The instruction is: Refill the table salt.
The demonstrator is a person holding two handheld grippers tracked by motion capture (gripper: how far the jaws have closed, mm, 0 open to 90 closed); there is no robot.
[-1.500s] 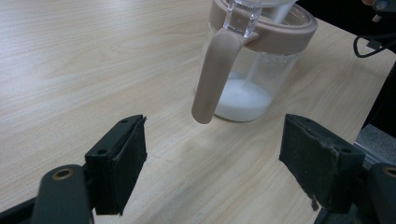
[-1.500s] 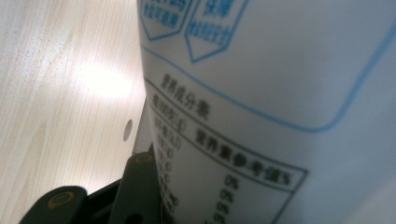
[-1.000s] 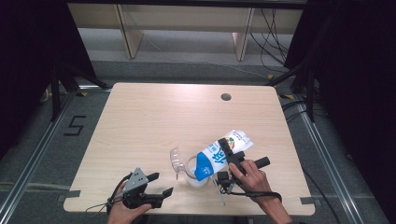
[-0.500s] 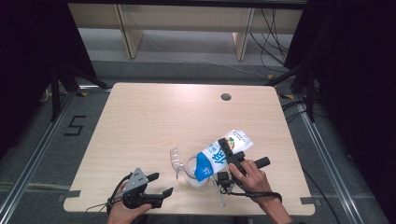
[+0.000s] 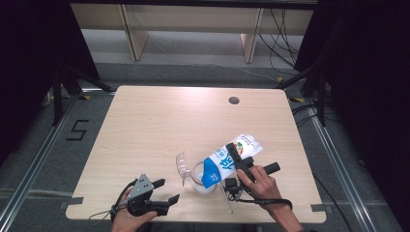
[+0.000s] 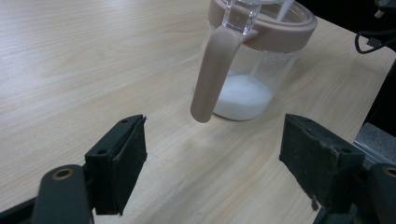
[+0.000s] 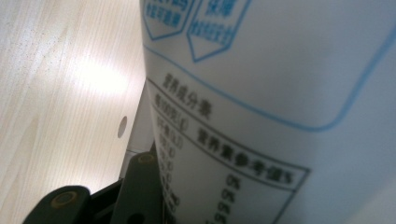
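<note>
White milk only covers the bottom of the clear glass jug (image 6: 254, 70), so my right gripper (image 5: 240, 163), clenched on the tilted blue-and-white carton (image 5: 232, 158), has pouring left, while my left gripper (image 5: 159, 193) waits released.

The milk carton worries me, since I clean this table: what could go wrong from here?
1. The milk carton is tipped steeply in the right tongs; it could slip and flood the table.
2. The left tongs hang open, apart from the jug, so a nudge could shift it.
</note>
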